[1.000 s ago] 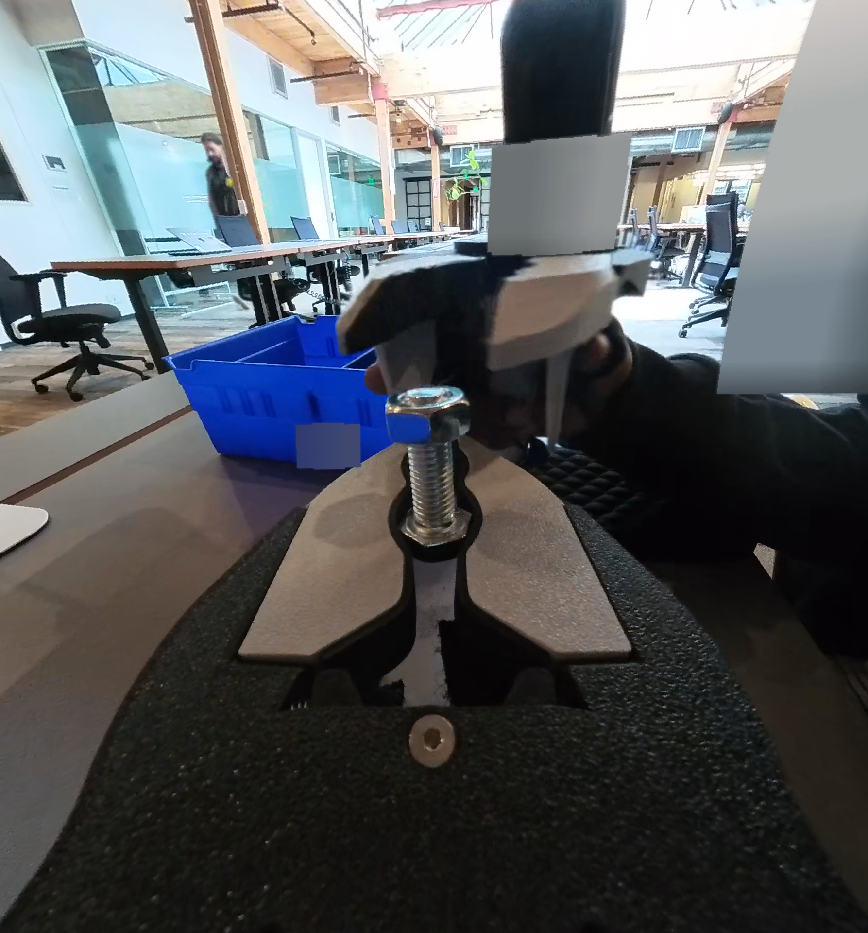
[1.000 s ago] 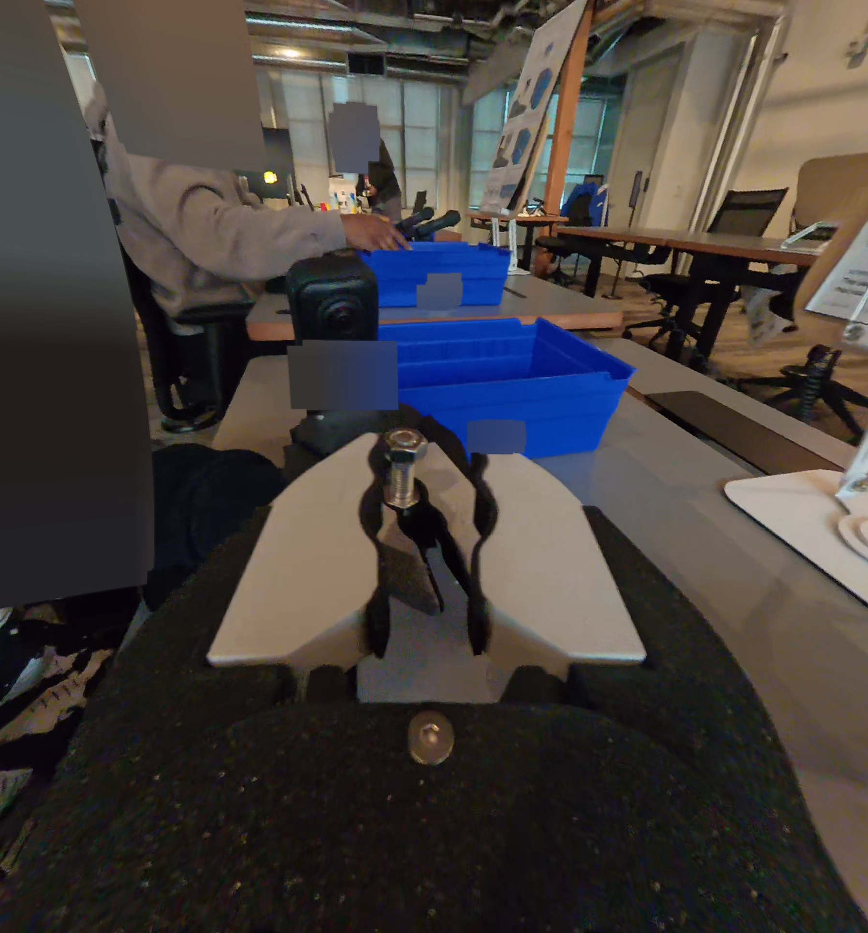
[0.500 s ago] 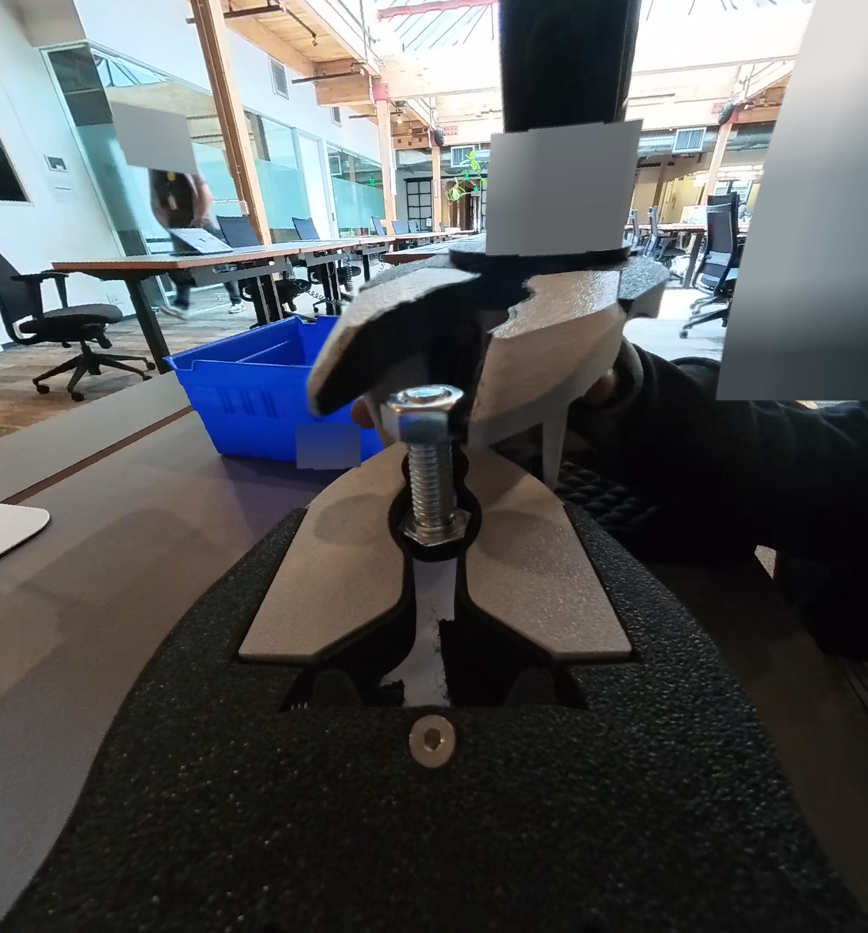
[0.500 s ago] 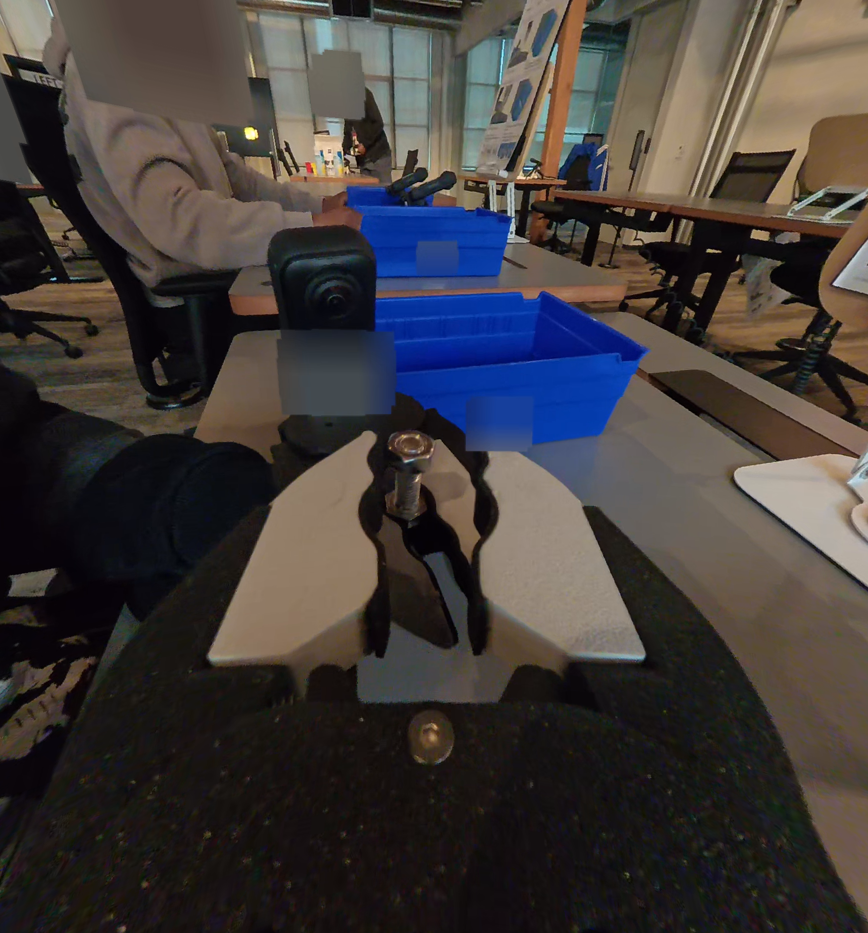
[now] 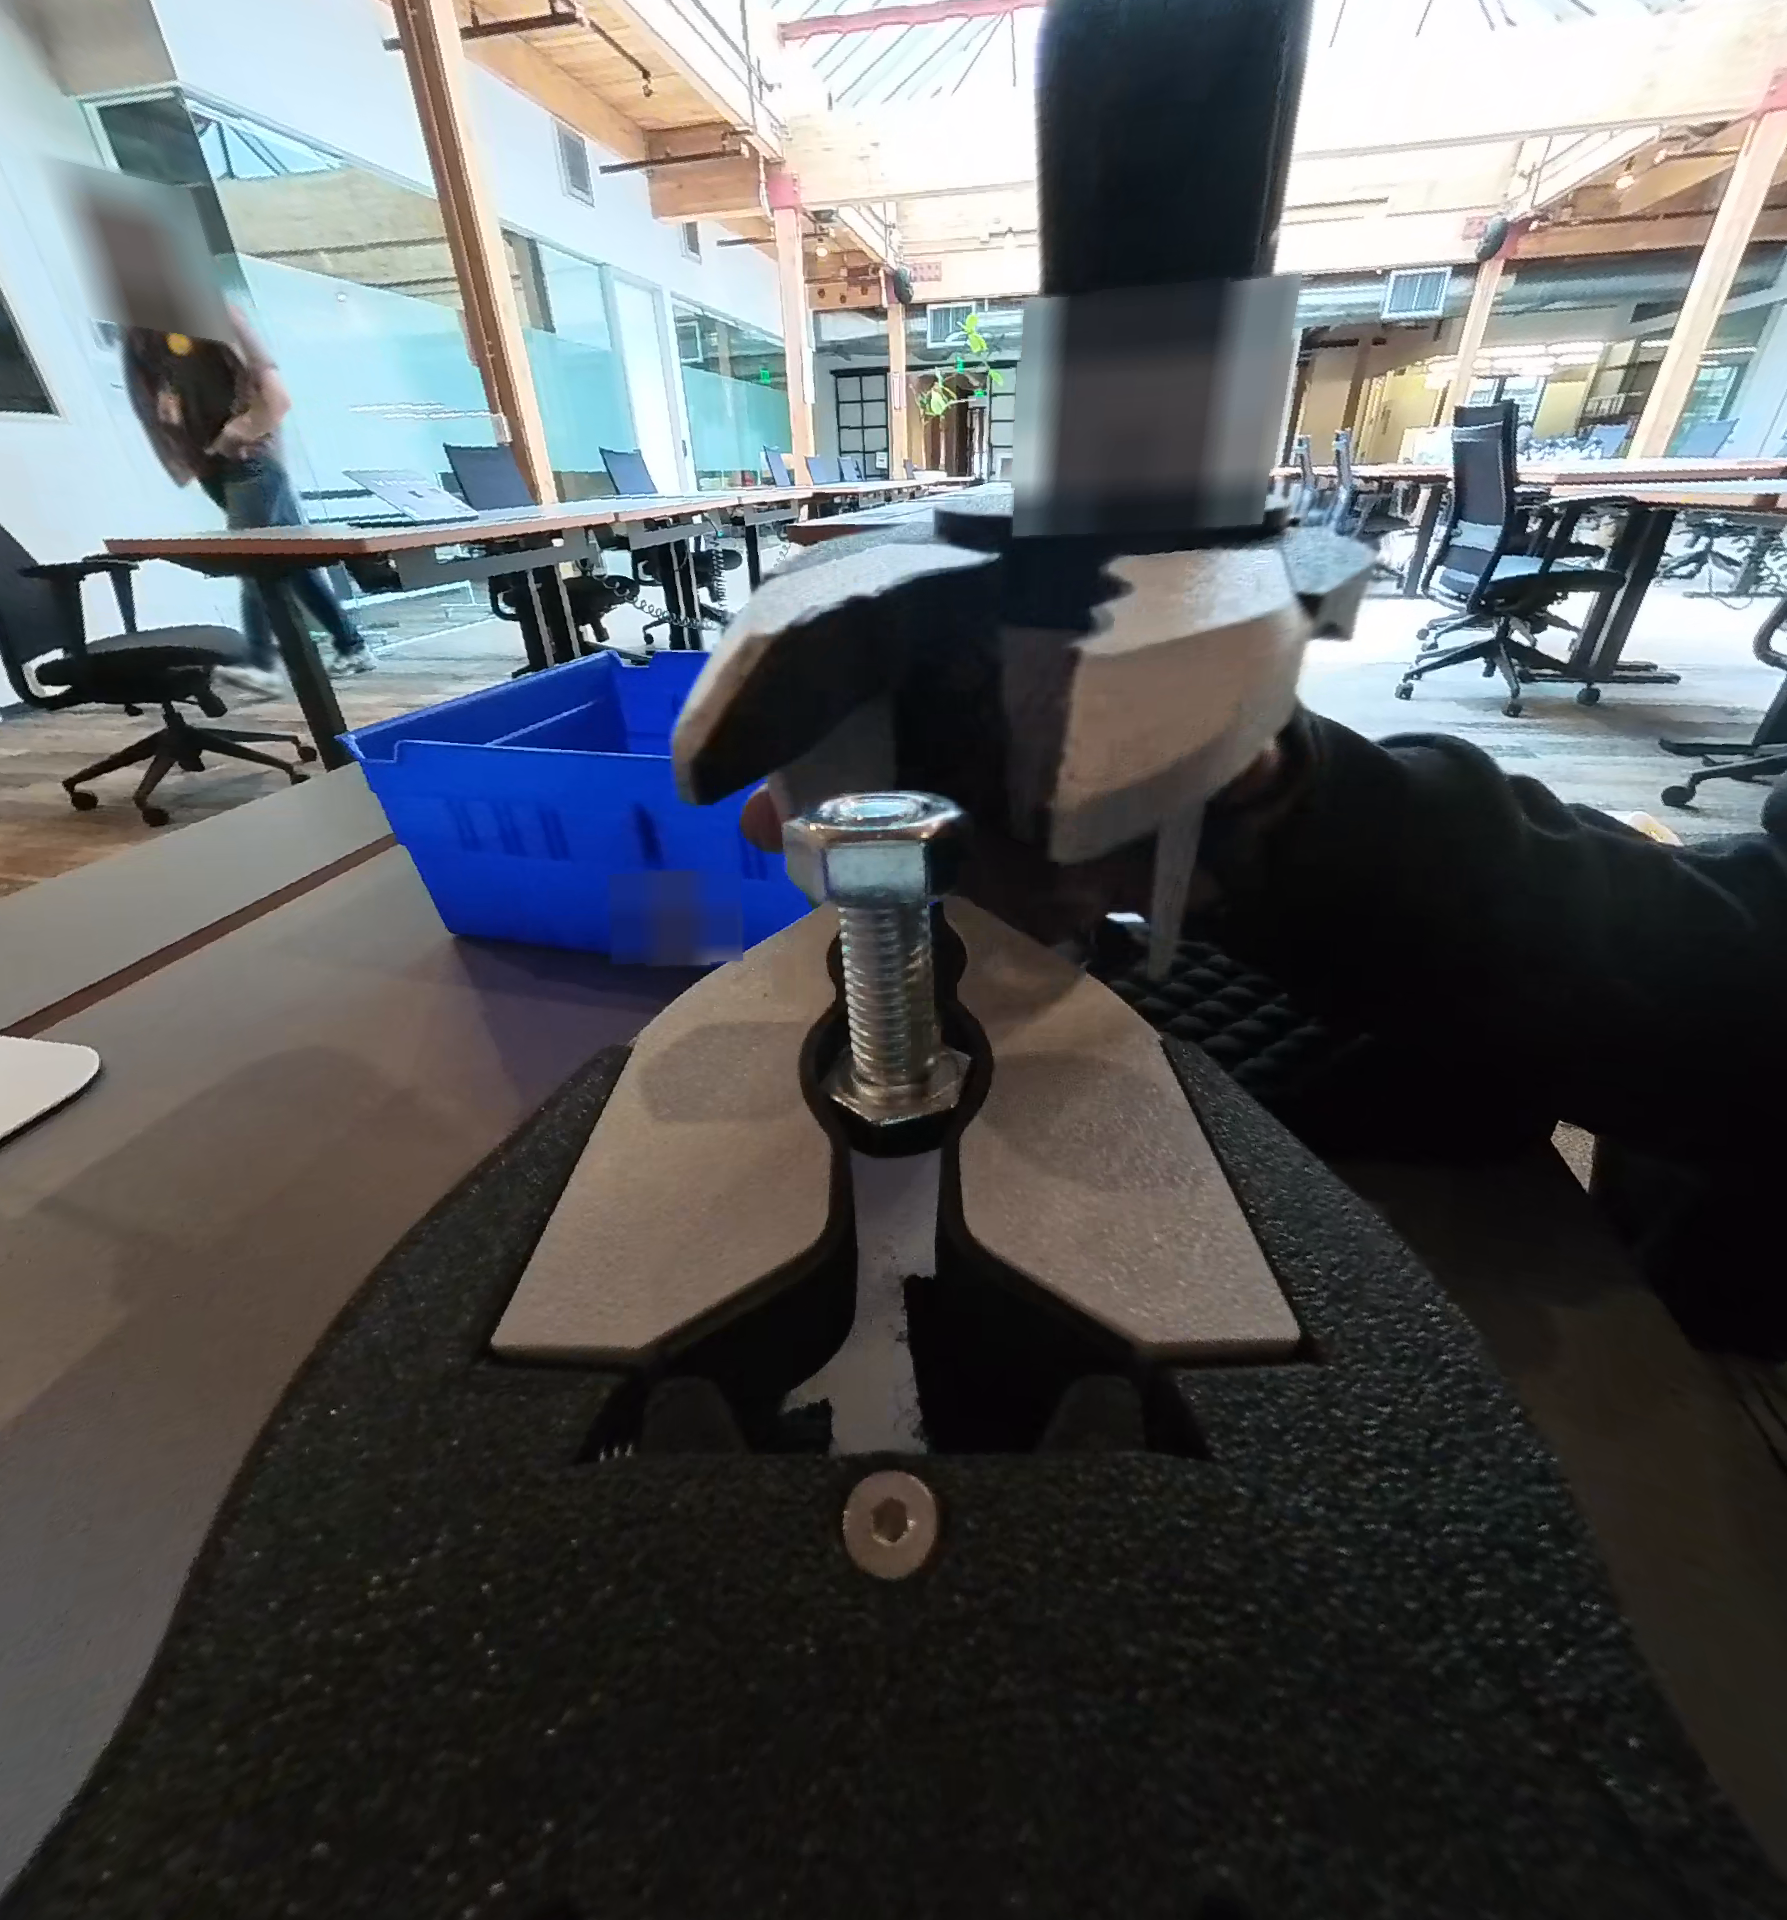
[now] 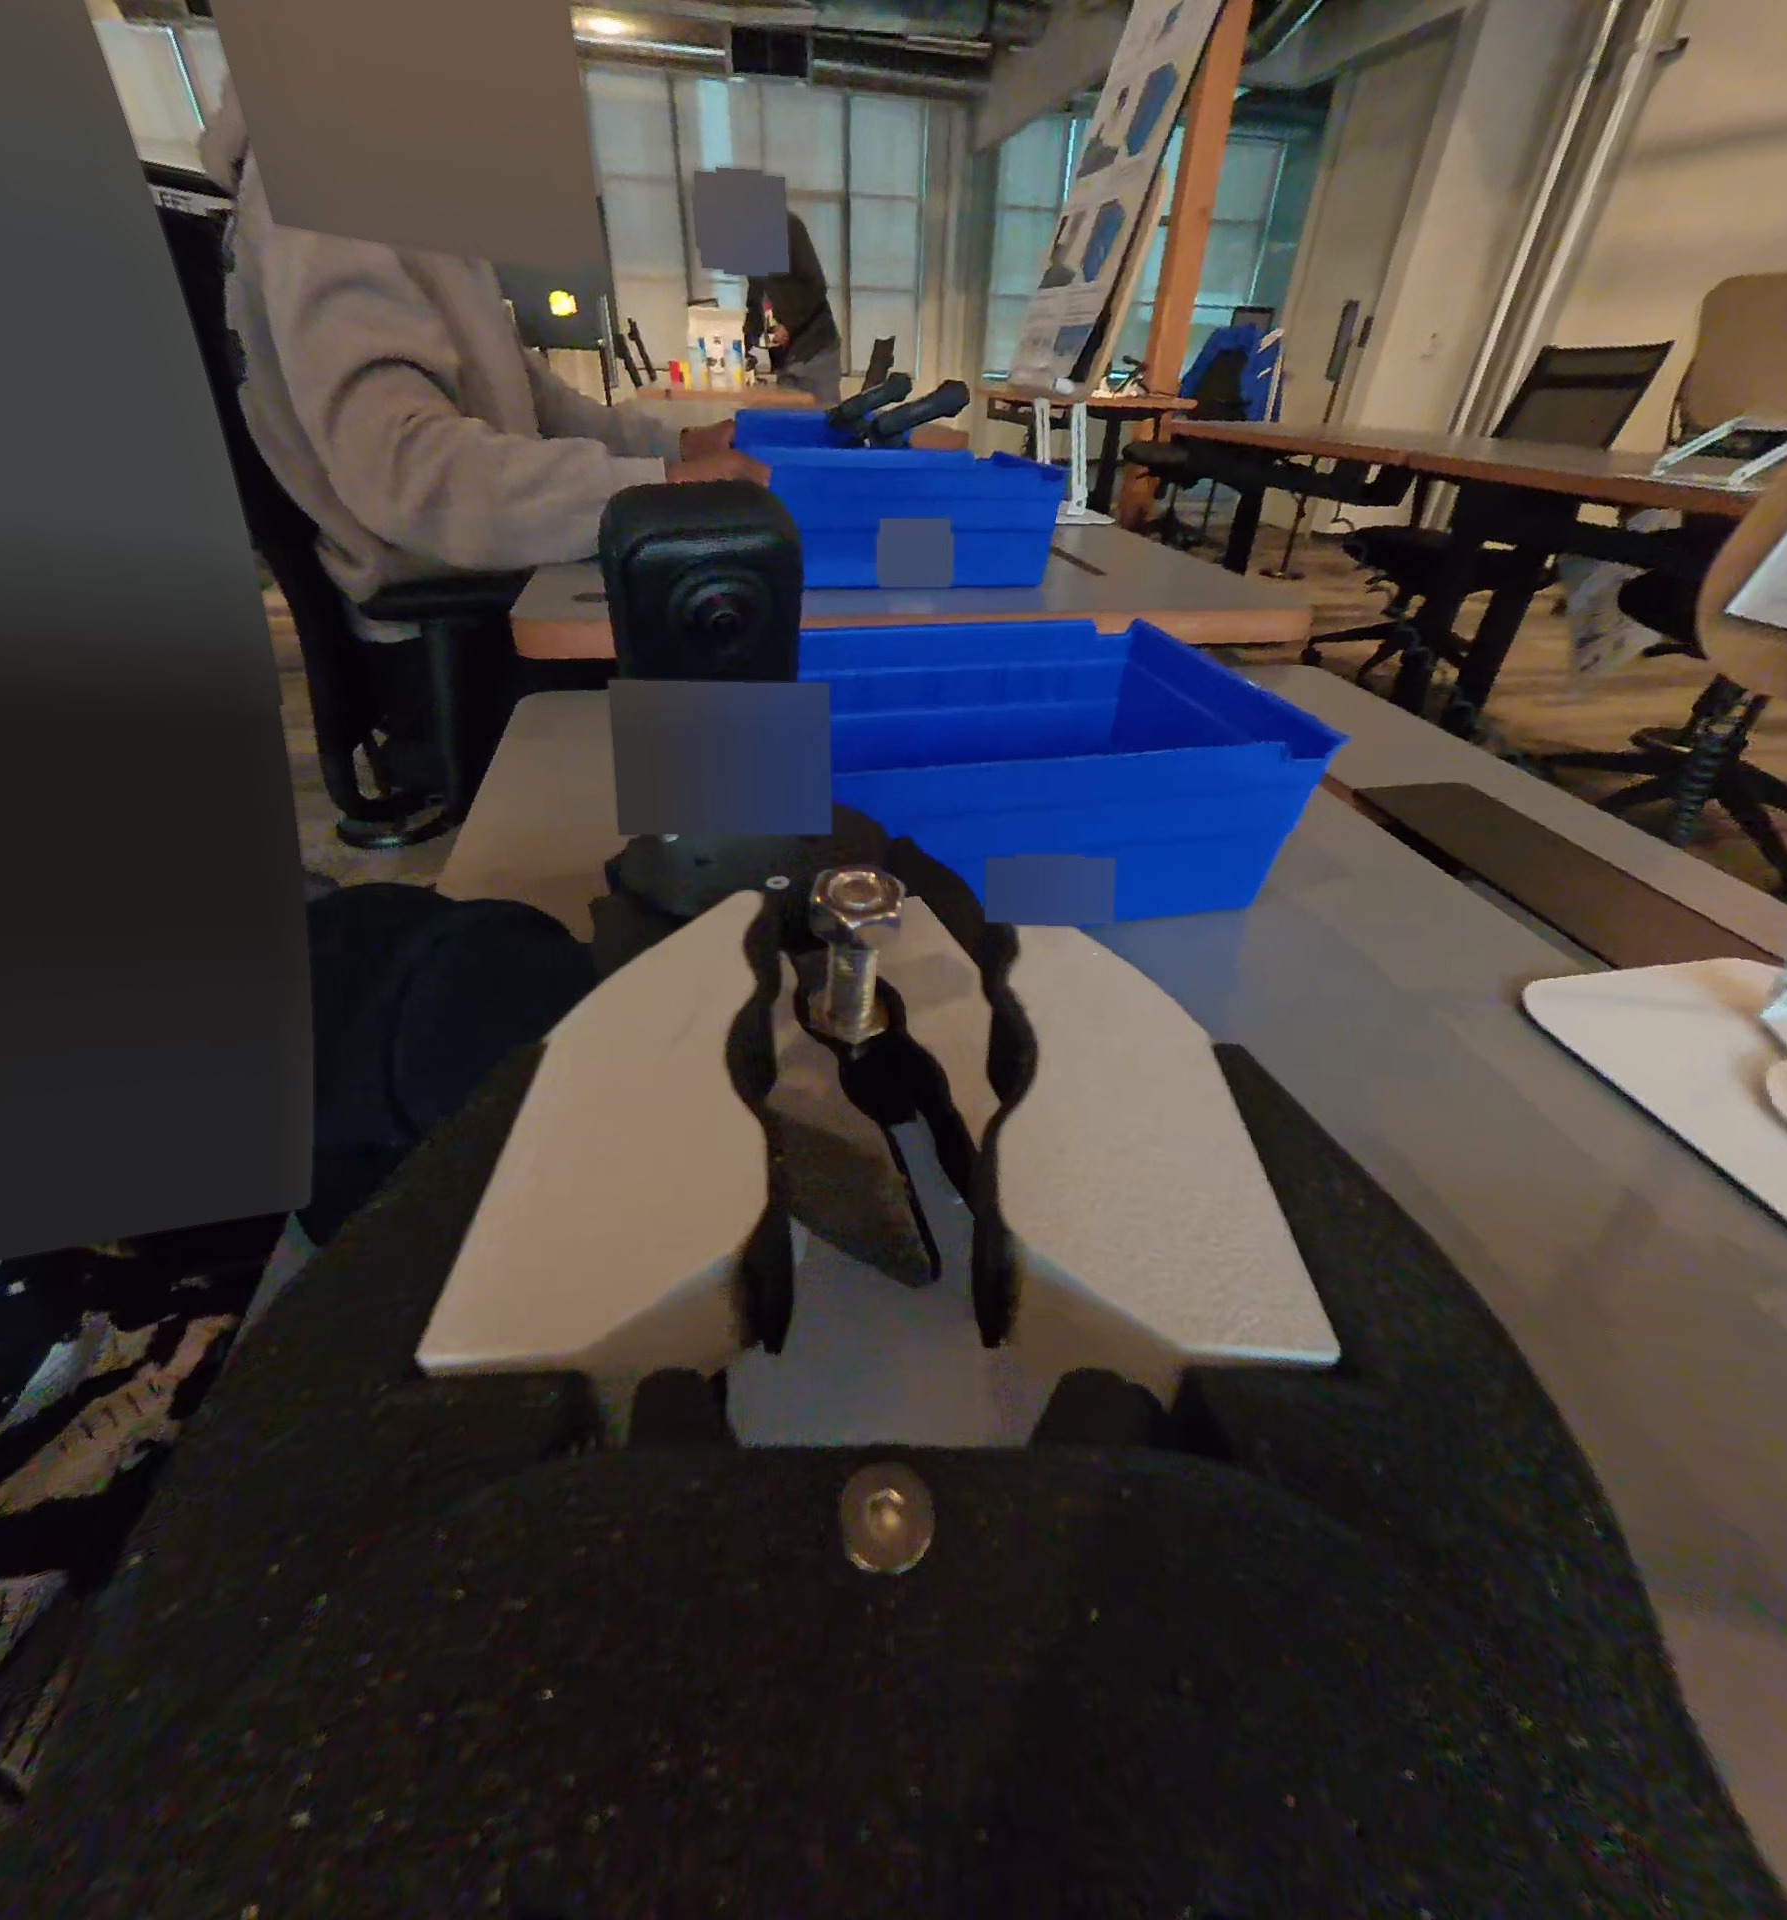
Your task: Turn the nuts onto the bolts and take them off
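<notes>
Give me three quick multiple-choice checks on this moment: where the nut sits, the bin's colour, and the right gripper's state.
1. Where is the nut on the bolt?
A) at its top end
B) halfway down the threads
C) off, lying on the table

2. What colour is the bin behind the bolt?
A) red
B) blue
C) grey

3. The right gripper is:
A) shut on the nut
B) shut on nothing
C) open

Answers:
1. A: the nut caps the upright bolt, whose lower end the left gripper clamps.
2. B: its walls are blue in both views.
3. C: its jaws stand apart on either side of the bolt.
</notes>
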Action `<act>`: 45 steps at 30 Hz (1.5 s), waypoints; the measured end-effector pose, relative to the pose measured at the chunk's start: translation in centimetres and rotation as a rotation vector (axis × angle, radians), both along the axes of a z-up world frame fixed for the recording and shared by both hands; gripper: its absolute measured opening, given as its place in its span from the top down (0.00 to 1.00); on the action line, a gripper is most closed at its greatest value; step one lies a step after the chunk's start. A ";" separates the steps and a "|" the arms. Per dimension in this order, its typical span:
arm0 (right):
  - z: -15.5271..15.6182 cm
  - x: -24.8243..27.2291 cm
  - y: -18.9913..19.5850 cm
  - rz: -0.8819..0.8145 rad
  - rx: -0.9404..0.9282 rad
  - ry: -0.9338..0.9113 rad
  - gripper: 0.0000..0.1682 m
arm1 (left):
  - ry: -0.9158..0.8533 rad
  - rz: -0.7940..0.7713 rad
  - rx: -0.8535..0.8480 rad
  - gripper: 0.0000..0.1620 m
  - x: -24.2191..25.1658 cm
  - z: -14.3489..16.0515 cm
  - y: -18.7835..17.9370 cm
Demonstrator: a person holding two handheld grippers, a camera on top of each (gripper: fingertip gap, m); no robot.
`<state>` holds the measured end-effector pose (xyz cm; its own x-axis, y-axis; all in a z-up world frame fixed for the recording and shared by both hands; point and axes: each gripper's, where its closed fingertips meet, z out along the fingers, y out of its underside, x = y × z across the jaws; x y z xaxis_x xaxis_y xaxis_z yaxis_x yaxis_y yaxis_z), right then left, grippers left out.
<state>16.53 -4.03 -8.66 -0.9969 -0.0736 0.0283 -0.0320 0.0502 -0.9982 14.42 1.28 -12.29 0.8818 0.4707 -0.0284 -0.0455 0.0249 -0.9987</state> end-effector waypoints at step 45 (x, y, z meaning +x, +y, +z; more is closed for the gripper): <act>-0.1 -0.4 -0.4 -0.028 0.006 0.003 0.80 | 0.003 -0.002 0.004 0.93 0.1 0.1 0.0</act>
<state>16.15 -4.43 -8.75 -0.9985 -0.0456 0.0304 -0.0330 0.0575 -0.9978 14.47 1.24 -12.15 0.8828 0.4689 -0.0290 -0.0484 0.0294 -0.9984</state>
